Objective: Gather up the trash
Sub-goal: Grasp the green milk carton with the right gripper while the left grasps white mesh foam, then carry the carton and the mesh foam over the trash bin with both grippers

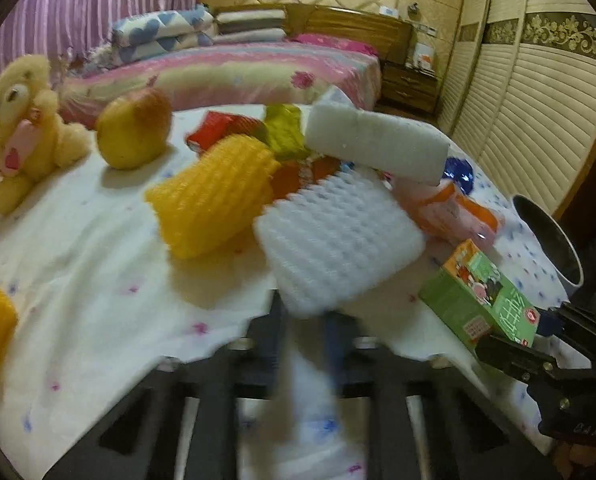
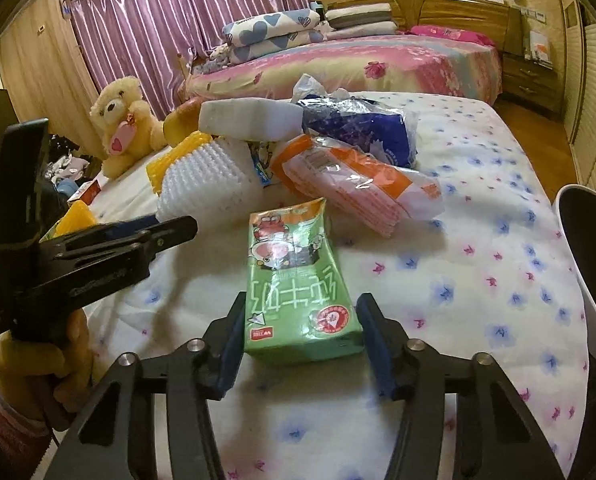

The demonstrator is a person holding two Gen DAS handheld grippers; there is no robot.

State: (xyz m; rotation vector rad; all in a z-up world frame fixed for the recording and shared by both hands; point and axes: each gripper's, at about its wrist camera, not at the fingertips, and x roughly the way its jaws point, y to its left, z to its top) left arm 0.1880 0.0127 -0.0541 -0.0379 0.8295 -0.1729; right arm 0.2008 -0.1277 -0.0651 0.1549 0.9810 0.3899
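The green milk carton [image 2: 298, 284] lies flat on the flowered cloth [image 2: 478, 280], its near end between the blue pads of the right gripper [image 2: 300, 340]; the left pad [image 2: 232, 340] sits against the carton's side, the right pad looks at or just off the other edge, so whether it is truly pinched cannot be told. The carton's printing reads upside down from here: large white Chinese characters, a round red seal and cartoon figures, too distorted to read.

Just beyond the carton lies an orange-and-white wrapper [image 2: 362, 184], then a blue plastic bag [image 2: 362, 124]. To the gripper's left front sits the white foam net [image 2: 206, 184], with the left gripper [image 2: 170, 228] beside it, fingers pressed nearly together.

The left wrist view shows what that one hides: the left gripper [image 1: 318, 320] has the white foam net [image 1: 338, 240] caught at its blurred tips. It also shows a yellow foam net [image 1: 214, 196], an apple [image 1: 134, 132], a white foam block [image 1: 378, 144] and a metal-rimmed bin [image 1: 554, 236] to its right. A teddy bear [image 2: 122, 120] sits far left.
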